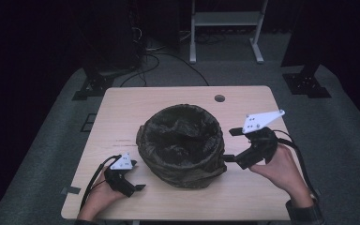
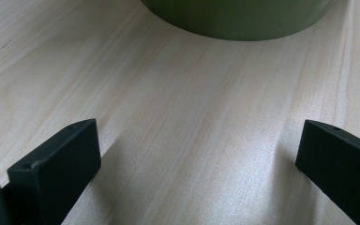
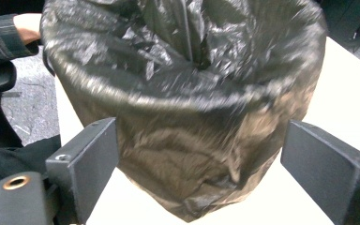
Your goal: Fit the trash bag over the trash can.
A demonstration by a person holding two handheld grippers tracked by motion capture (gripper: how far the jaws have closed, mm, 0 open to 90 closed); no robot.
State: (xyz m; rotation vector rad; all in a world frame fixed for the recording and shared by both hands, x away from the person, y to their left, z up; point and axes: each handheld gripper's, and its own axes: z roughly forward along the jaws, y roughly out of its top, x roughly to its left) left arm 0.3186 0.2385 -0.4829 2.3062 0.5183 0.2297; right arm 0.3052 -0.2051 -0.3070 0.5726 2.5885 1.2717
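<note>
Bin liner (image 1: 183, 136), black and crinkled, is draped over a round green bin (image 2: 236, 18) that stands near the middle of the tabletop (image 1: 122, 105); the plastic is folded over the rim and hangs loosely down the outside wall. The right hand-held gripper (image 1: 232, 145) sits just beside the bin's right side, its jaws wide apart and nothing between them; in the right gripper view the bagged wall lies straight ahead of the two black jaws, close but not touched. The left hand-held gripper (image 1: 138, 183) rests low near the tabletop's front left corner, jaws also apart and empty, pointing toward the bin's green base, which is bare at the bottom.

As I judge it, the step in hand is the right side's approach to the liner, likely to grasp its overhanging edge or a fold on the wall. The next move calls for bringing one jaw on either side of a fold of plastic before closing, since the film is thin, slack and slippery. The left side may need to steady the bin.
</note>
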